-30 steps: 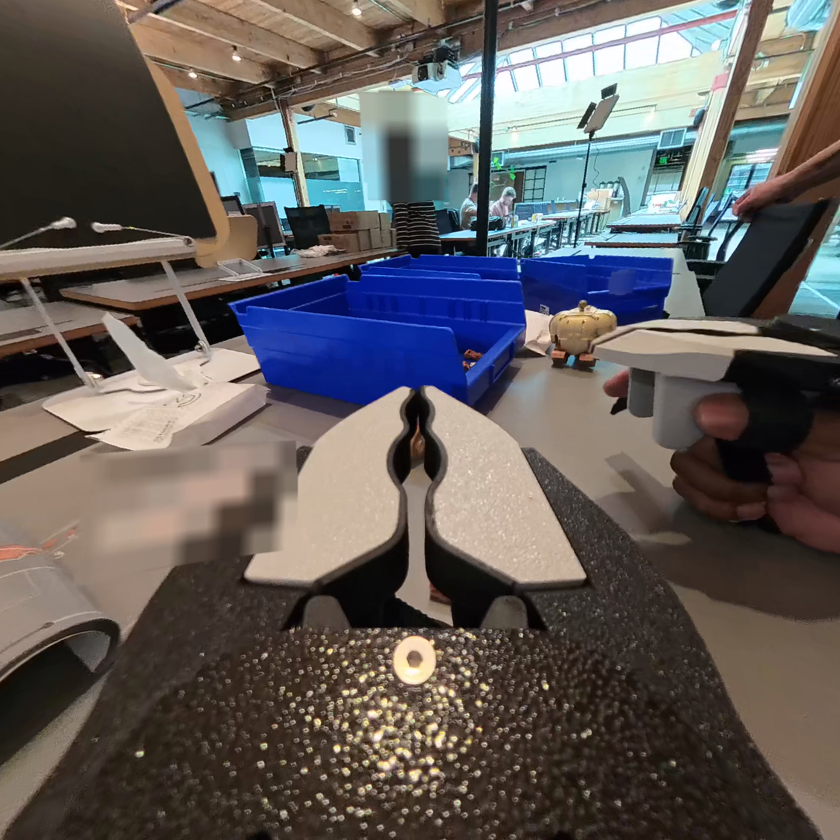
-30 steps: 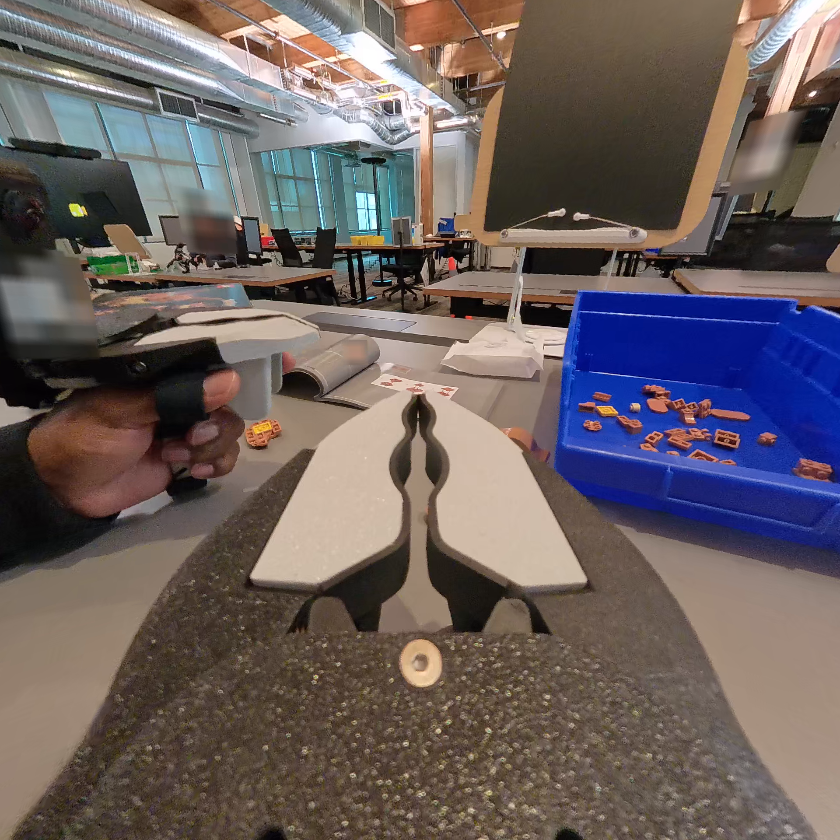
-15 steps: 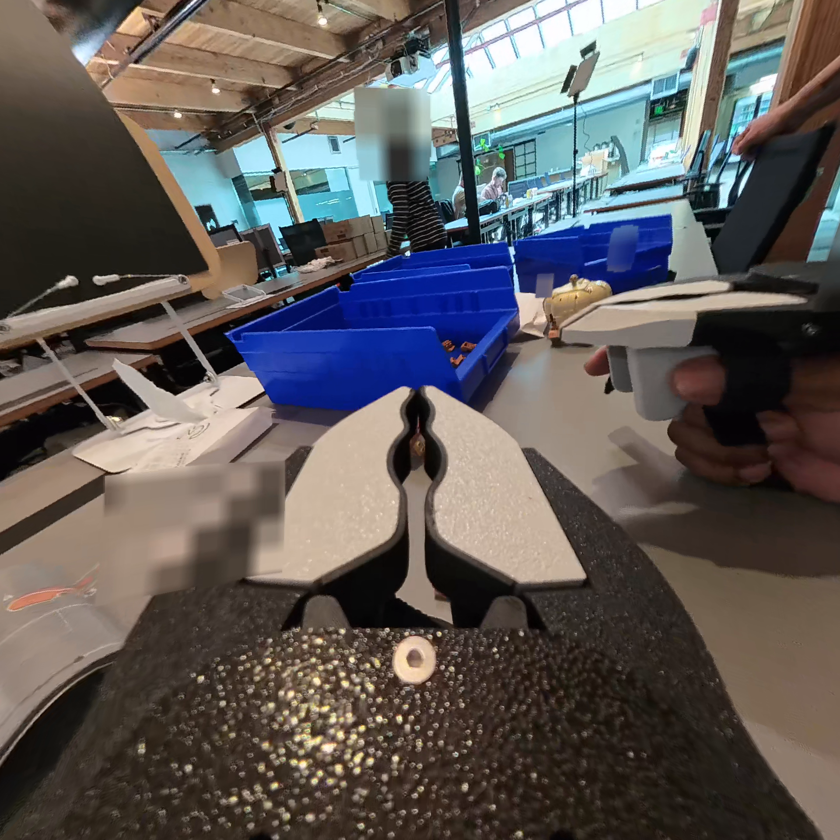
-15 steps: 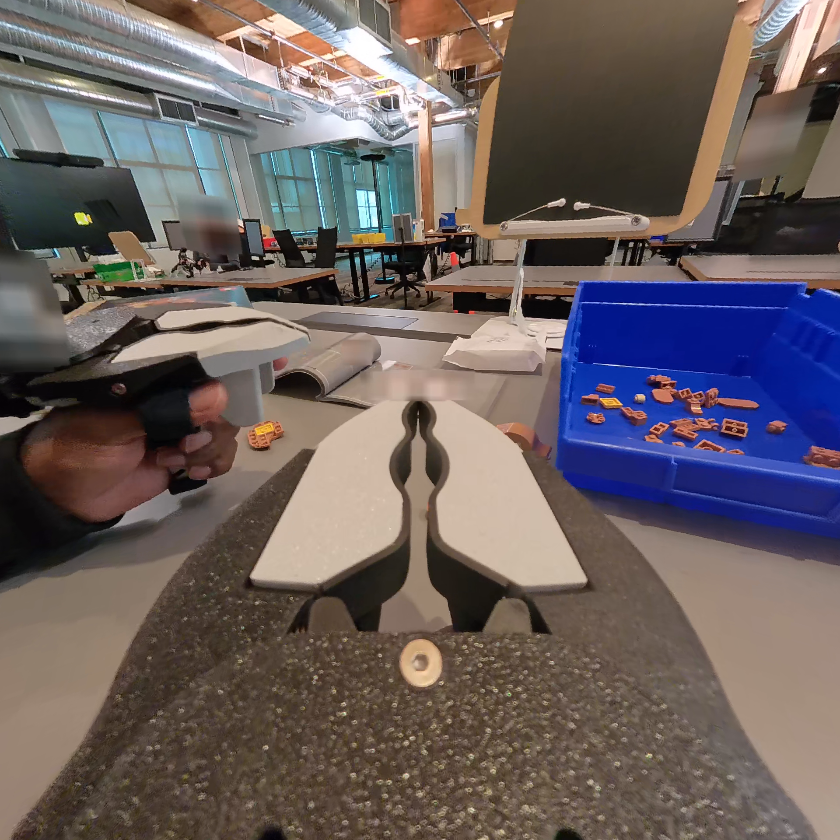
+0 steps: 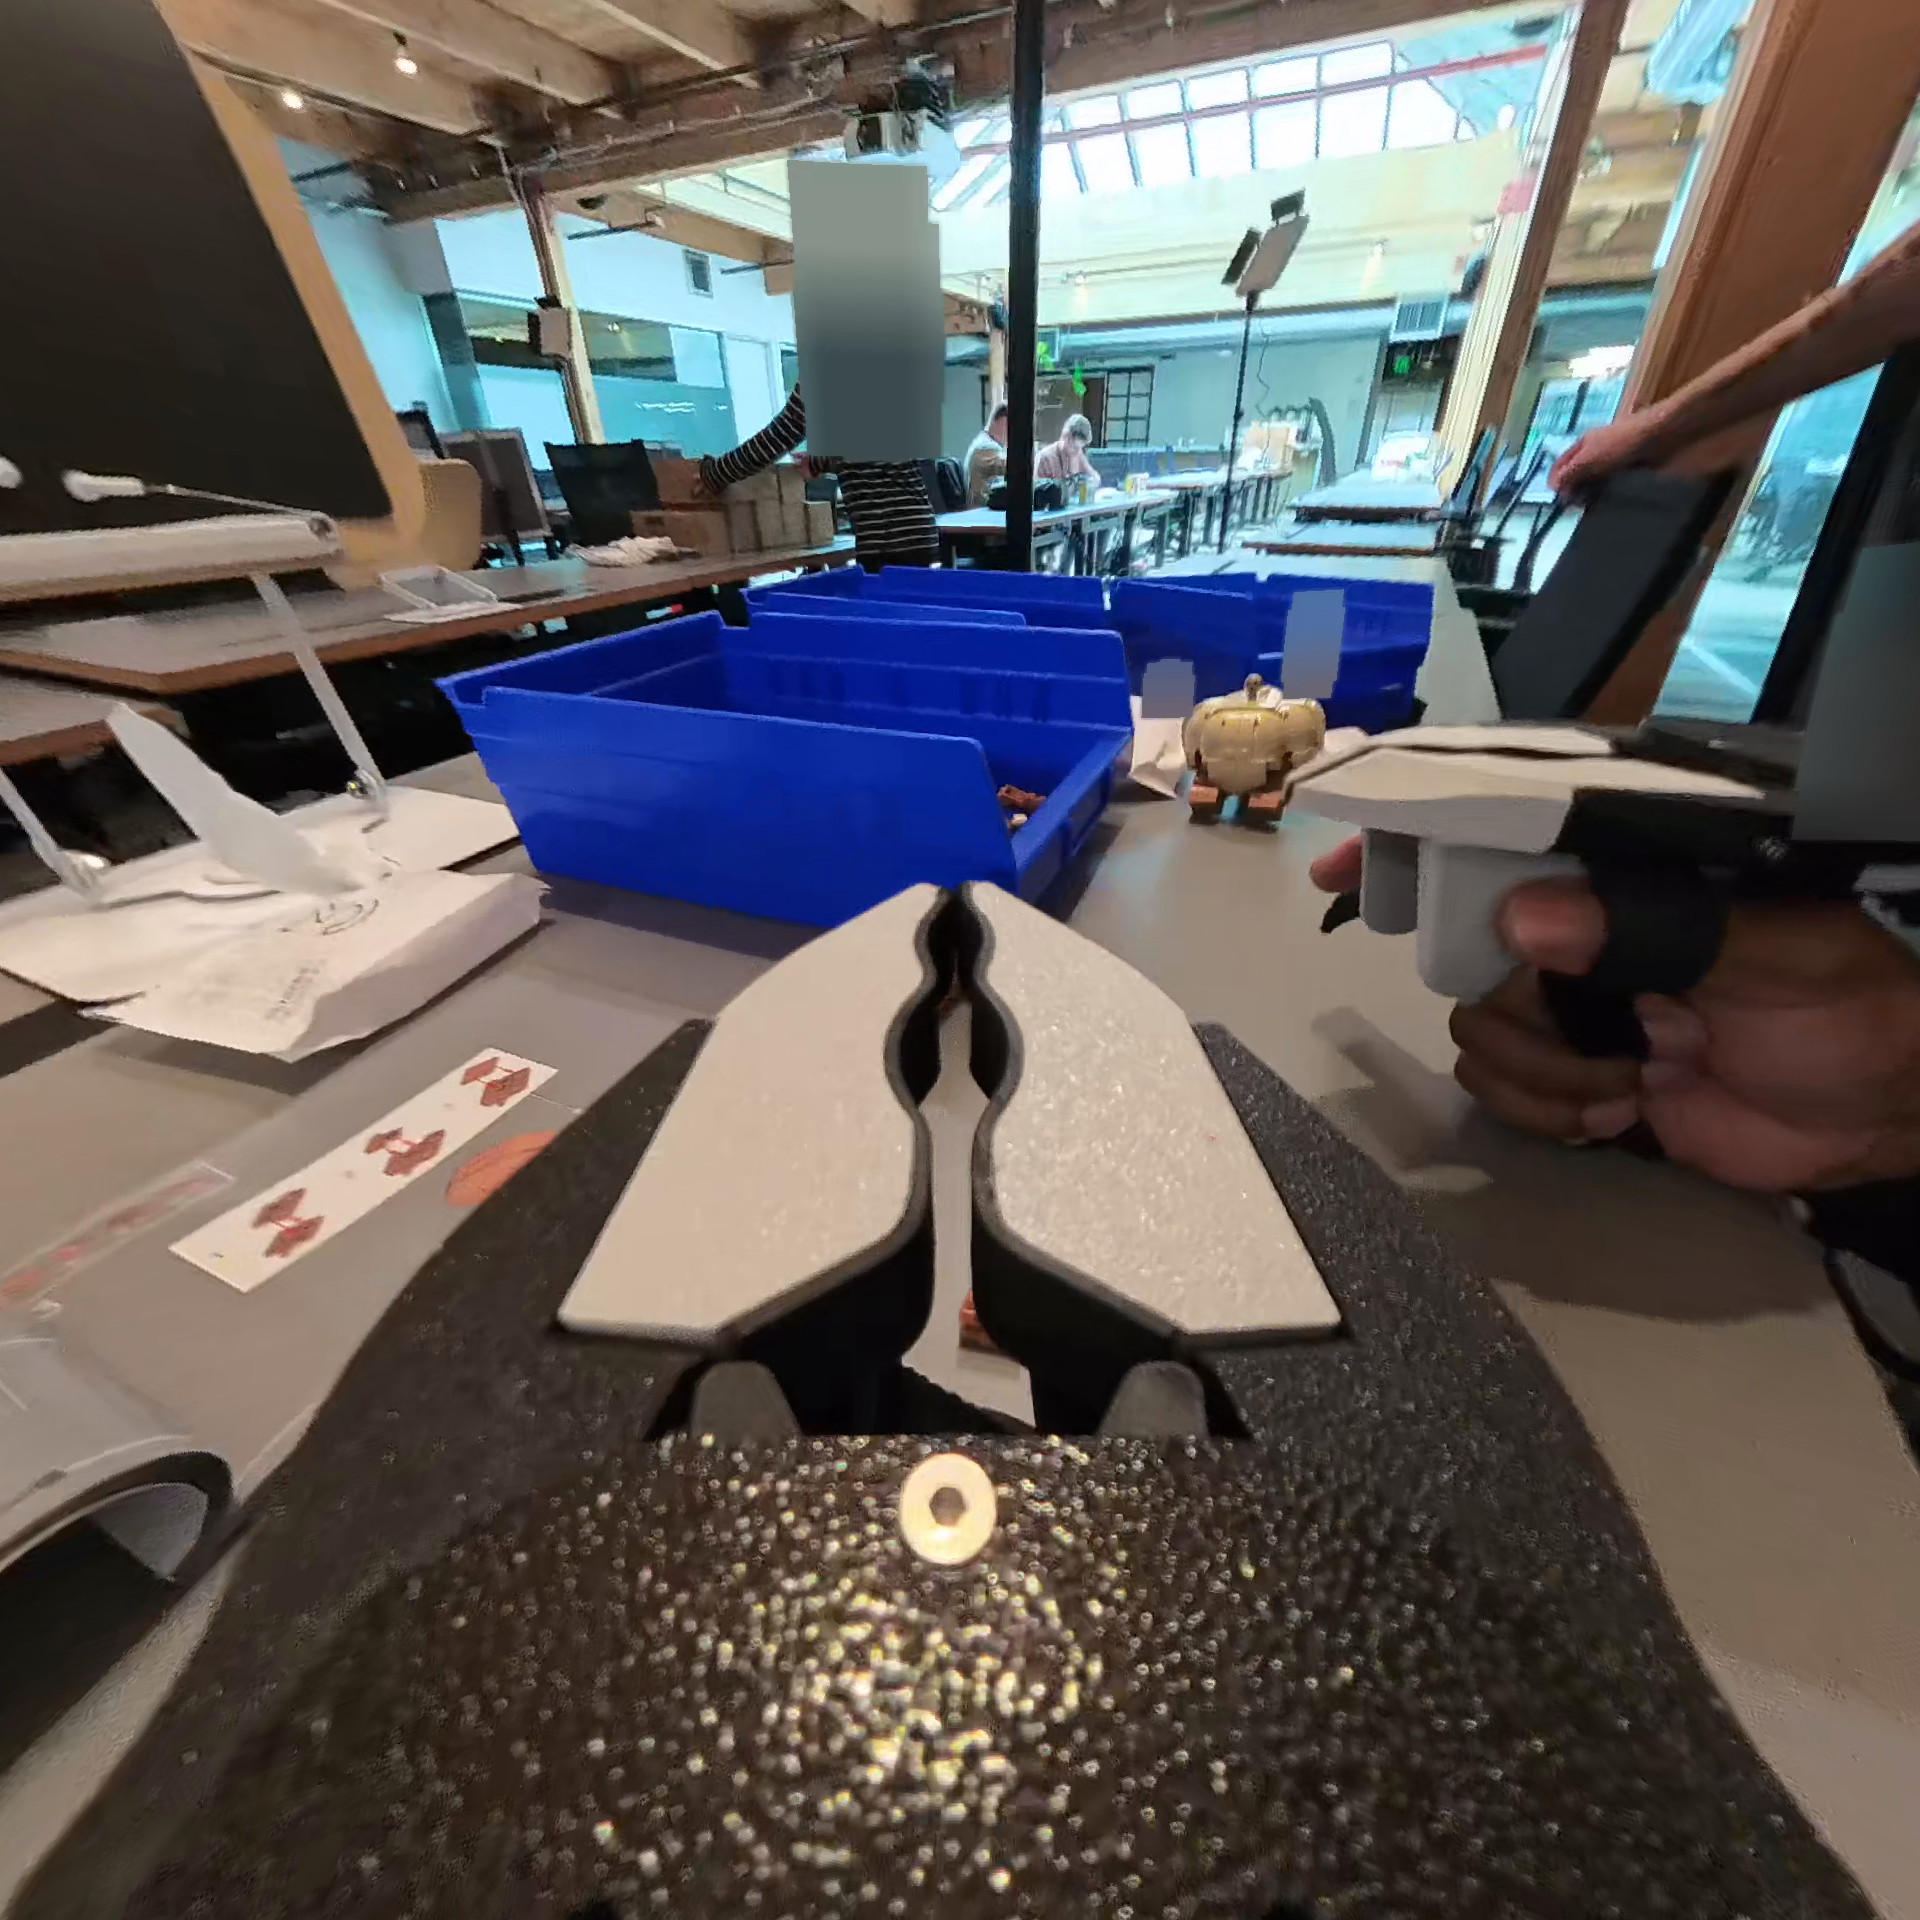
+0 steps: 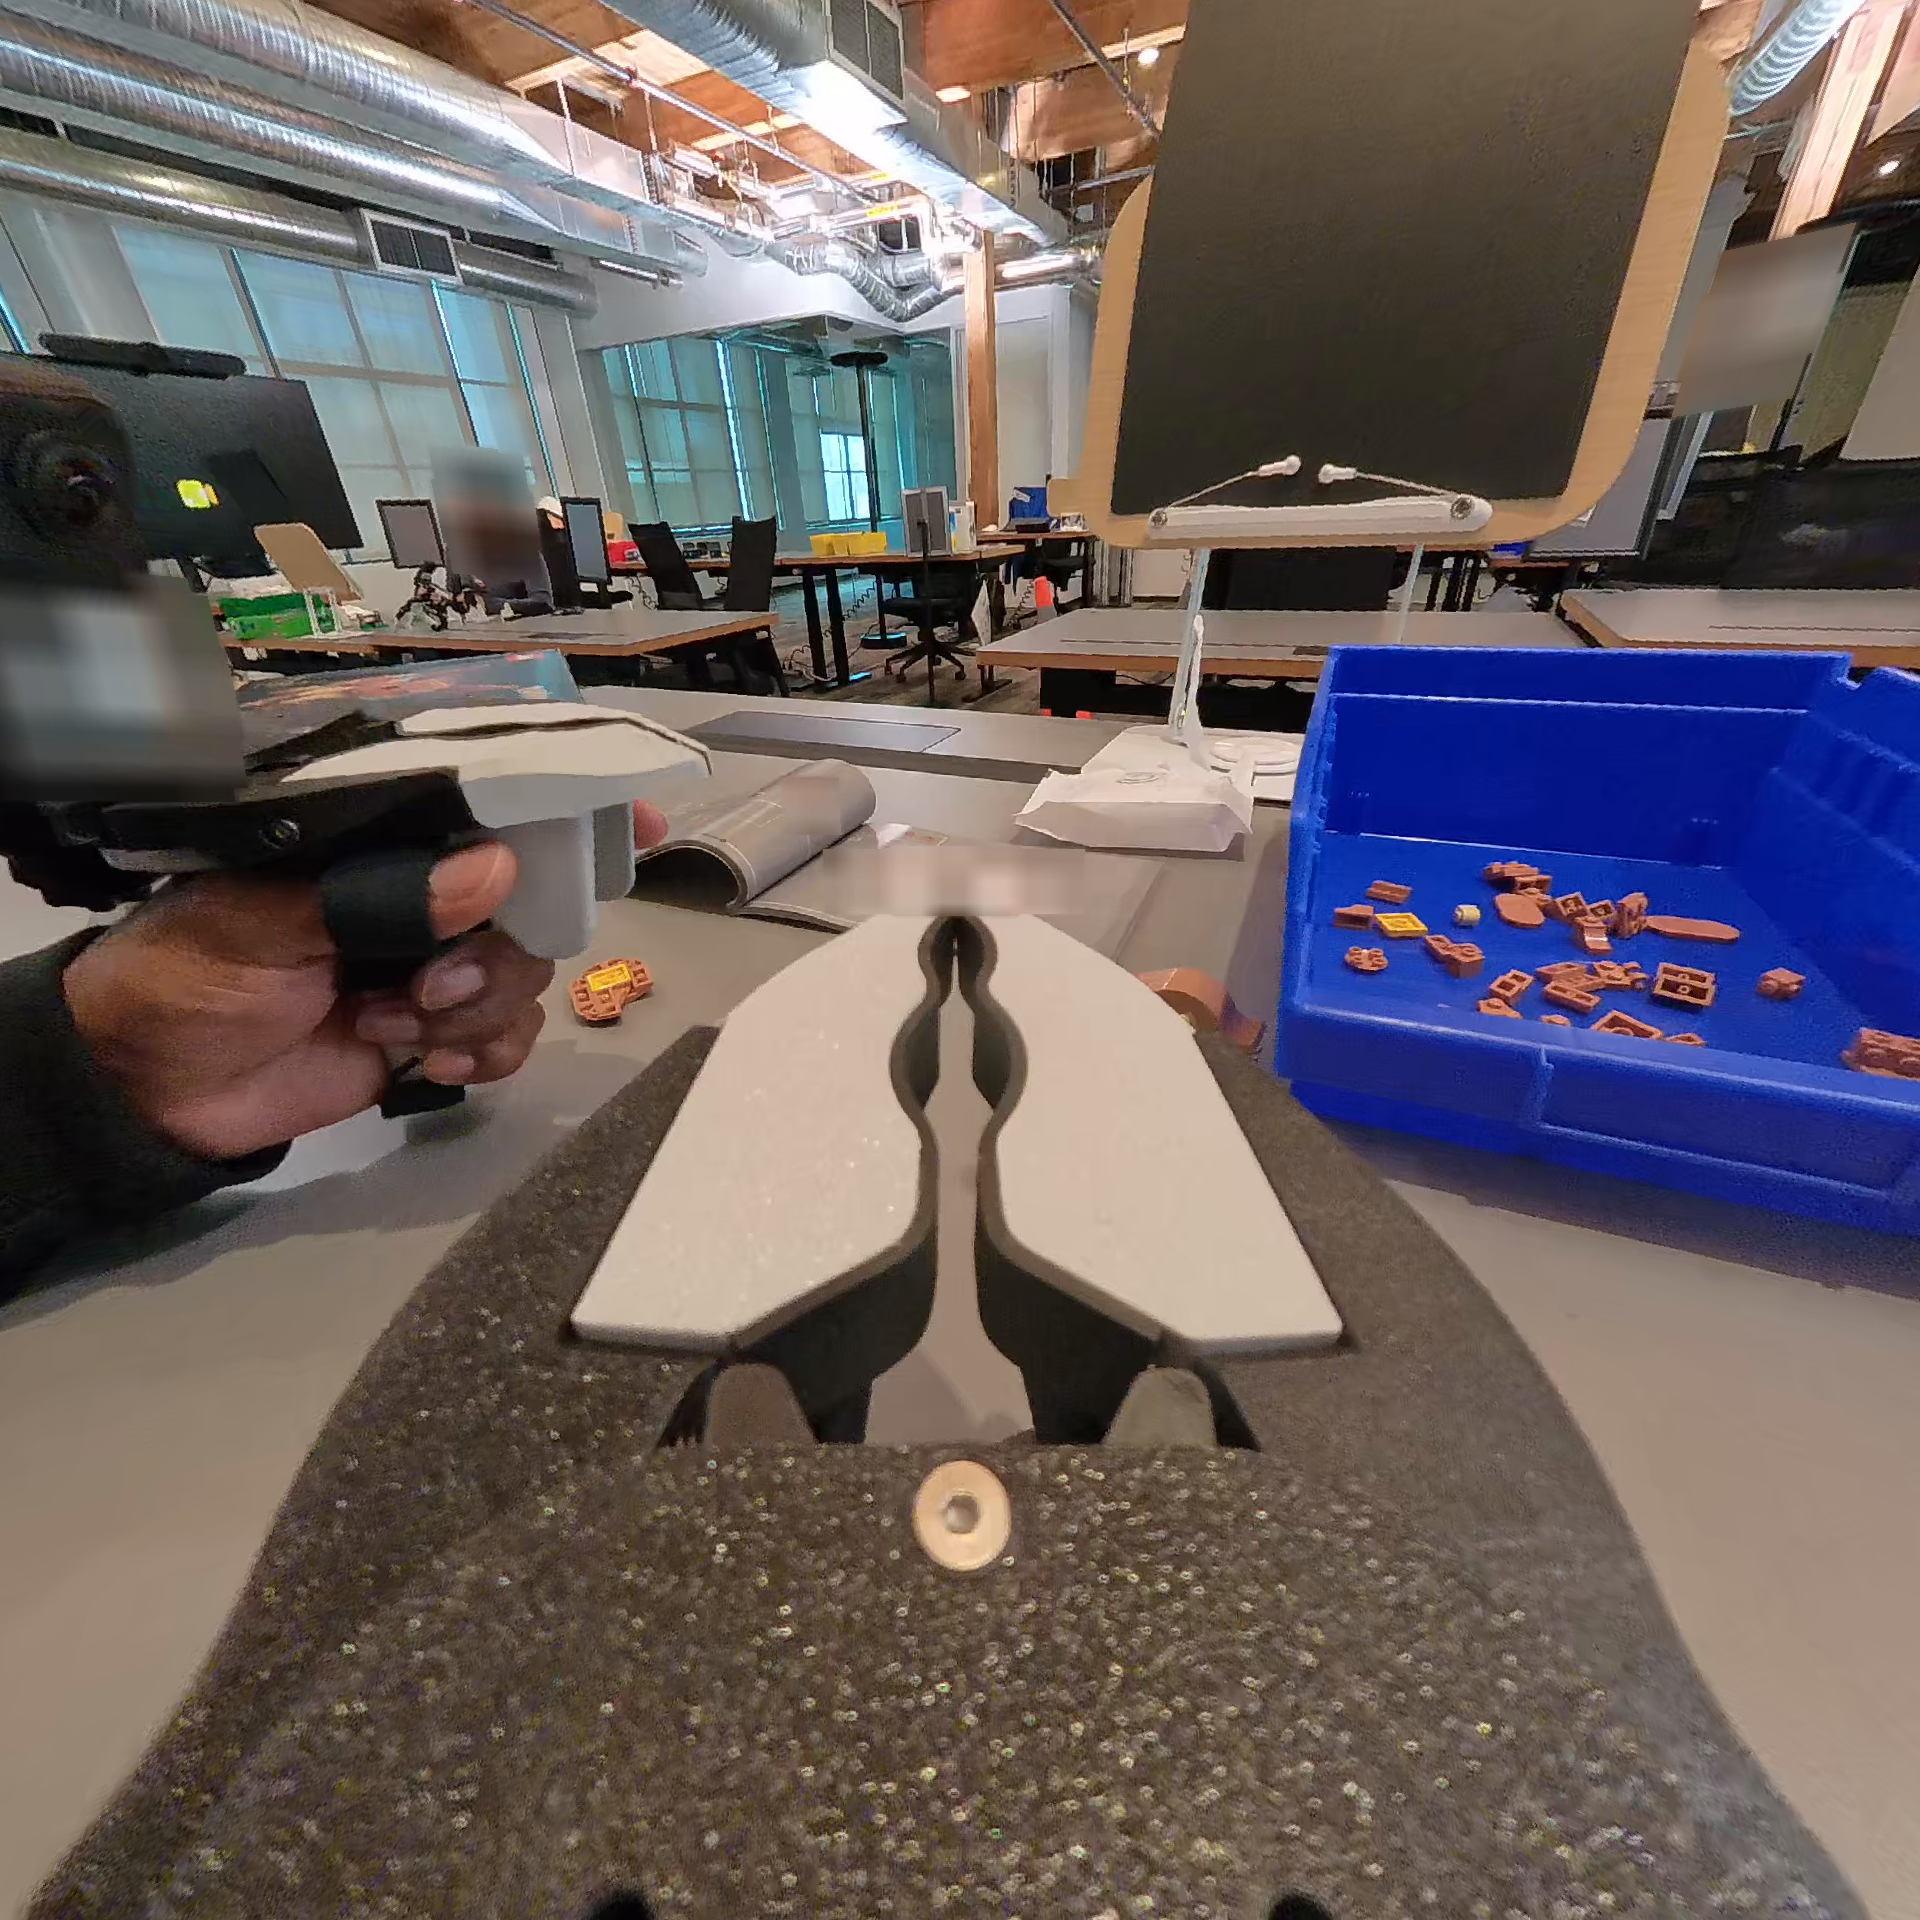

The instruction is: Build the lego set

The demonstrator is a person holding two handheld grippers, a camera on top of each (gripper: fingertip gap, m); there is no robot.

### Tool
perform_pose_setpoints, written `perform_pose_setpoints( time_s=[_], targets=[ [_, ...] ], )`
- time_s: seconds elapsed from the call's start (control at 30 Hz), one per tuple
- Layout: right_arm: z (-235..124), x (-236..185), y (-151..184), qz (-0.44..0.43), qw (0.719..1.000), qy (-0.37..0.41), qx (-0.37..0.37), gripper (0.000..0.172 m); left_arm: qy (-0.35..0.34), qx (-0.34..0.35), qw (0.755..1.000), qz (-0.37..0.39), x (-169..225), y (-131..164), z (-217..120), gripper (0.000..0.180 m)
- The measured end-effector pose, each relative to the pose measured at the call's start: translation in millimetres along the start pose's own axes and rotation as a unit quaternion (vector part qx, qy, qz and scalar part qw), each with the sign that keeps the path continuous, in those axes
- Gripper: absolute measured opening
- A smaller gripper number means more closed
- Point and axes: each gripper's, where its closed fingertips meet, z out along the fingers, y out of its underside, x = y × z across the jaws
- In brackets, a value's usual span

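Using the nearest blue bin [image 6: 1579, 1101] as the anchor here, the one with loose reddish-brown bricks [image 6: 1558, 956] scattered on its floor. It sits on the grey table [image 6: 1558, 1455], and 2 more blue bins [image 5: 1278, 644] sit behind it in the left wrist view.

Left of that bin there's a white paper bag [image 6: 1138, 816], with the foot of a clear stand [image 6: 1195, 665] just behind it carrying a dark board [image 6: 1382, 249]. Further left of the bin lies an open booklet [image 6: 769, 831], and a strip of paper with red brick drawings [image 5: 374, 1158] lies near it. To the right of the bin in the left wrist view stands a small gold-and-cream brick figure [image 5: 1252, 732] on brown feet.

The left gripper [image 5: 954, 906] has its jaws clenched tip to tip. There's a tiny brownish bit showing in the slot behind the tips, but I can't tell if it's pinched or just something on the table seen through the gap. It points at the bin's front wall, close to it.

The right gripper [image 6: 948, 933] is clenched too, with only table showing through its slot. The bin is just to its right, and a curved brown piece [image 6: 1195, 992] lies between its right finger and the bin. A small brown plate with a yellow tile [image 6: 611, 985] lies left of it, by the hand [image 6: 301, 1018] on the other gripper.
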Motion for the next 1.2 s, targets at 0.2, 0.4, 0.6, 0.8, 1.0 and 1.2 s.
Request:
perform_pose_setpoints(
  time_s=[0.2, 0.4, 0.6, 0.8, 1.0, 1.2],
  targets=[
    [-1, -1, -4, -0.001, 1.0, -0.004, 0.003, 0.0, 0.004, 0.015, 1.0, -0.009, 0, -10, -1, 0.0],
    [-7, 17, -15, 0.045, 0.999, -0.002, 0.017, 0.0, 0.067, 0.012, 0.997, 0.039, 24, -14, -4, 0.0],
    [-9, 15, -23, 0.045, 0.998, -0.027, 0.019, 0.0, 0.155, -0.01, 0.987, 0.032, 49, -11, -8, 0.0],
    [-15, 8, -33, 0.147, 0.984, -0.1, 0.027, 0.016, 0.122, 0.111, 0.975, -0.147, 9, -51, -16, 0.003],
    [-23, -3, -41, 0.31, 0.933, -0.172, 0.071, 0.05, 0.119, 0.126, 0.94, -0.294, -4, -54, -17, 0.063],
    [-35, 1, -35, 0.332, 0.929, -0.148, 0.071, 0.052, 0.153, 0.123, 0.925, -0.324, 16, -57, -11, 0.065]
  ],
)
